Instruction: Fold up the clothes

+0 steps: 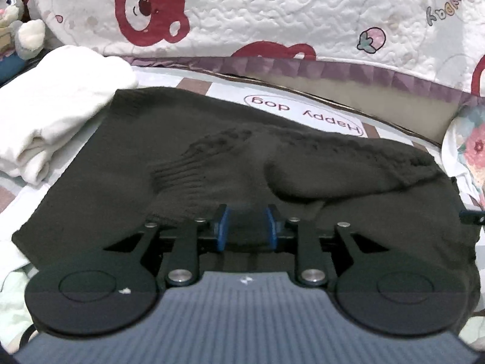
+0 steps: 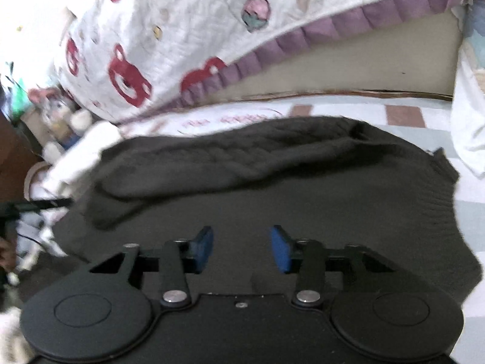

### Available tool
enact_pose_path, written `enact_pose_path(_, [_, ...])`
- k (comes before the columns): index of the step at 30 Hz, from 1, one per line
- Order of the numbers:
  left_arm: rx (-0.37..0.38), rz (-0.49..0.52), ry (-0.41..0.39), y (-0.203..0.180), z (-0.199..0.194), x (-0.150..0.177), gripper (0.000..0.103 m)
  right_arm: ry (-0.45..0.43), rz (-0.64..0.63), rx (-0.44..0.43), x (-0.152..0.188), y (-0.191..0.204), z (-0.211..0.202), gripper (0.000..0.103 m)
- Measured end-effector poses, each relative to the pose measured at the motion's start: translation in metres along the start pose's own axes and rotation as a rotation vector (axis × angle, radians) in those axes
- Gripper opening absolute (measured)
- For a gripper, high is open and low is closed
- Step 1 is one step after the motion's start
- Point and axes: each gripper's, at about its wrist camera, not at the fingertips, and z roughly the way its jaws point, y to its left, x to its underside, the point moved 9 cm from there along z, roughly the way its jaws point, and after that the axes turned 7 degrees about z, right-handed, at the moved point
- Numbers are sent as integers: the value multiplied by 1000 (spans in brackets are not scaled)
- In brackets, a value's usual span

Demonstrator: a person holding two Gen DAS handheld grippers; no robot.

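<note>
A dark knitted sweater point(image 1: 121, 166) lies spread on the bed, with one cable-knit sleeve point(image 1: 303, 163) folded across its body. My left gripper point(image 1: 247, 227) sits at the sweater's near part, and its blue pads point(image 1: 223, 227) press a bunch of the dark knit that fills the narrow gap between them. In the right wrist view the same sweater point(image 2: 333, 206) lies flat with the sleeve point(image 2: 242, 157) across it. My right gripper point(image 2: 242, 248) hovers over the sweater's body. Its blue pads point(image 2: 280, 248) stand wide apart with nothing between them.
A folded white garment point(image 1: 51, 106) lies at the sweater's left, touching its corner. A white quilt with red bears point(image 1: 242, 15) rises behind it. A plush toy point(image 1: 18, 15) sits at the far left. The checked bed sheet point(image 2: 424, 121) shows on the right.
</note>
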Motion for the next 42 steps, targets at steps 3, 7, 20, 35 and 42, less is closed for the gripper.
enact_pose_path(3, [-36, -14, 15, 7, 5, 8, 32, -15, -46, 10, -2, 23, -5, 18])
enact_pose_path(7, [-26, -49, 48, 12, 2, 18, 38, -49, -134, 58, -4, 54, -21, 18])
enact_pose_path(20, [3, -110, -5, 23, -50, 20, 42, -82, -60, 116, -31, 81, -41, 29])
enact_pose_path(35, [125, -228, 71, 53, 29, -34, 49, 49, 251, 180, -98, 7, 45, 48])
enact_pose_path(42, [7, -104, -17, 73, 80, -47, 50, 33, 211, 336, -91, -29, 100, 47])
